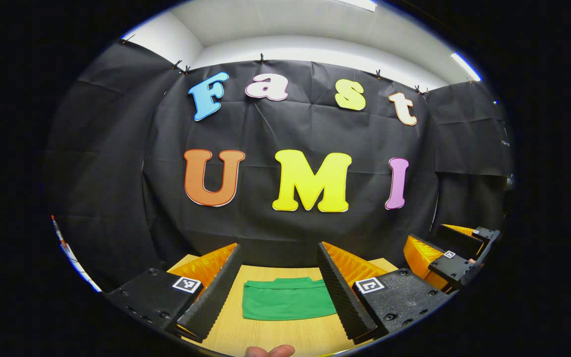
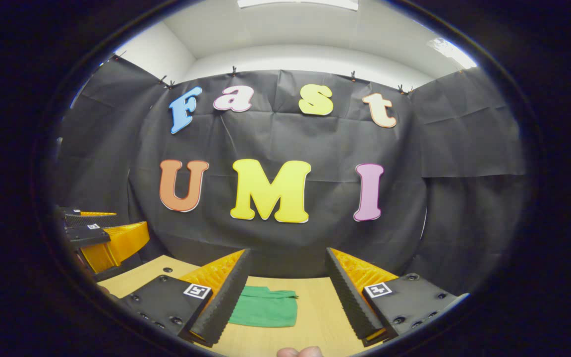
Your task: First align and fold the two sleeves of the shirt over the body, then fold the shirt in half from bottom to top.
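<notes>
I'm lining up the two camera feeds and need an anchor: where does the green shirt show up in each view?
Left gripper view: the green shirt lies folded on the wooden table, low centre, between the left hand-held gripper fingers.
Right gripper view: the shirt lies low, left of centre, partly behind the right hand-held gripper near finger.
Shared landmark: the wooden table under the black cloth wall.

green shirt (image 1: 288,299), light wood table (image 1: 285,334)
</notes>
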Tool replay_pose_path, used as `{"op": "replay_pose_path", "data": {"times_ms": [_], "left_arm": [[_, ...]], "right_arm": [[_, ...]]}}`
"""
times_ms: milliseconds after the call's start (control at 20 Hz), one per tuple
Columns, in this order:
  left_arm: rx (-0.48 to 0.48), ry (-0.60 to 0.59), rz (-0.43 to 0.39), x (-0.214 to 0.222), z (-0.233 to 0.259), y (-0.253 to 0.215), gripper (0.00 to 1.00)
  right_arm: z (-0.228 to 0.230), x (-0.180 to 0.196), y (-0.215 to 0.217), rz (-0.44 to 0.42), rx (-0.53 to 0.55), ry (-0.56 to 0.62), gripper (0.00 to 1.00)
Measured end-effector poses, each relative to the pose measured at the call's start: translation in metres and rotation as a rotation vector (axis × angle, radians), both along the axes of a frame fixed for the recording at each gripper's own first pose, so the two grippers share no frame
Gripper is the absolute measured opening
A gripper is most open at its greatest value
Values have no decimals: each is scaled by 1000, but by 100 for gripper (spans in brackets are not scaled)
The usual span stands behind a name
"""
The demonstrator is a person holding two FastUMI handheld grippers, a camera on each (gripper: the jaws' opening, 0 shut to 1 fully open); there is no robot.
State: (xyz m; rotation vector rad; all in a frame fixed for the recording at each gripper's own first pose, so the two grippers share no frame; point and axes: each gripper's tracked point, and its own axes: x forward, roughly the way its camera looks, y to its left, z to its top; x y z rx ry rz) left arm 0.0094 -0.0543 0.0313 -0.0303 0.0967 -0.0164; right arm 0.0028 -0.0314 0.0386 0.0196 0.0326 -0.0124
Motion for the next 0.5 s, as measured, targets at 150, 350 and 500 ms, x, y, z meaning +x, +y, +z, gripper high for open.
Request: {"op": "replay_pose_path", "data": {"times_ms": [150, 350, 500], "left_arm": [[12, -19, 7, 0, 6, -1, 97], [26, -22, 26, -4, 8, 5, 97], [27, -22, 32, -4, 7, 6, 97]], "right_arm": [[0, 1, 1, 6, -1, 5, 93], [2, 3, 6, 7, 6, 0, 93], [-2, 6, 9, 18, -6, 10, 93]]}}
